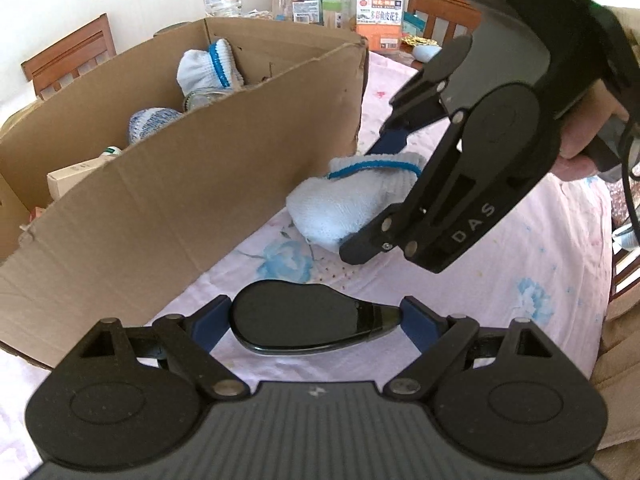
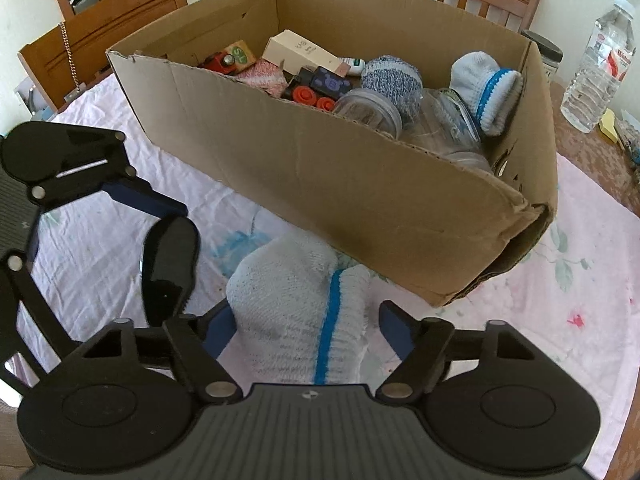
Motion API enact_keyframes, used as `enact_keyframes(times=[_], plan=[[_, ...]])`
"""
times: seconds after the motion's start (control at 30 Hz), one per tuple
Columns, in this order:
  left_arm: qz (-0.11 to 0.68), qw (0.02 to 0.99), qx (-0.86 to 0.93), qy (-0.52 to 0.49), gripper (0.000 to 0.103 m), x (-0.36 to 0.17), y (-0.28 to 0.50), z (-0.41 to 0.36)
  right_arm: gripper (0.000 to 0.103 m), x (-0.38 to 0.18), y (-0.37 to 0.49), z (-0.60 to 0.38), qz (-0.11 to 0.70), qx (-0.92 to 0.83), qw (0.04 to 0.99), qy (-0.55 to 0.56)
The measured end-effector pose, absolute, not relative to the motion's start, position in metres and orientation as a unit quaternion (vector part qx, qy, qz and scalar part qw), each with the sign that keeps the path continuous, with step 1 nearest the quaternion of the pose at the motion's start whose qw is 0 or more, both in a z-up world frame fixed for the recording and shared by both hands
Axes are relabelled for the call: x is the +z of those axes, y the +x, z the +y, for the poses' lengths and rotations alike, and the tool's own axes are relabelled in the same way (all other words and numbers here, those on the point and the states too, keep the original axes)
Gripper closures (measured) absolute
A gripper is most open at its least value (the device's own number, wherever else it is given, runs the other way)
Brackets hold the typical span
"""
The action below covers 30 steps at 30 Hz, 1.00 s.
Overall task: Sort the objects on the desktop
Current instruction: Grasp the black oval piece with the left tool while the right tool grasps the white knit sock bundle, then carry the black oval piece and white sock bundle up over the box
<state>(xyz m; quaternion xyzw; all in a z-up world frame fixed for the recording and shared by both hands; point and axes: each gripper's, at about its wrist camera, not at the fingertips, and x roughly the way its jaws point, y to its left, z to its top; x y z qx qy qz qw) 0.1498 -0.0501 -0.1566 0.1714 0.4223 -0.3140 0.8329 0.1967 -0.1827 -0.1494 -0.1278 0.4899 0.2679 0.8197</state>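
My left gripper (image 1: 312, 316) has its blue-padded fingers spread on either side of a glossy black oval computer mouse (image 1: 308, 316) lying on the pink flowered tablecloth (image 1: 500, 300); the pads look very near its ends, but I cannot tell whether they touch it. My right gripper (image 2: 306, 320) straddles a white knitted glove with a blue stripe (image 2: 296, 304), fingers apart, not pinching it. Both things lie just beside the near wall of the open brown cardboard box (image 2: 320, 168), which holds another white glove (image 2: 486, 88), clear jars (image 2: 440, 120) and small toys (image 2: 316, 88).
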Motion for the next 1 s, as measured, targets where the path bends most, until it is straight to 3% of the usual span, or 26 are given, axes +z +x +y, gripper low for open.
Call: enact_keyframes(times=[0.23,1.0], plan=[[0.416,0.838,-0.308,0.171,0.013,-0.147,0.149,-0.049,0.036,-0.148,0.196,-0.187,0.489,0.272,0.82,-0.121],[0.375,0.859,-0.297,0.185,0.013,-0.086,0.133,-0.045,0.036,-0.077,0.166,-0.186,0.431,0.31,0.834,-0.151]])
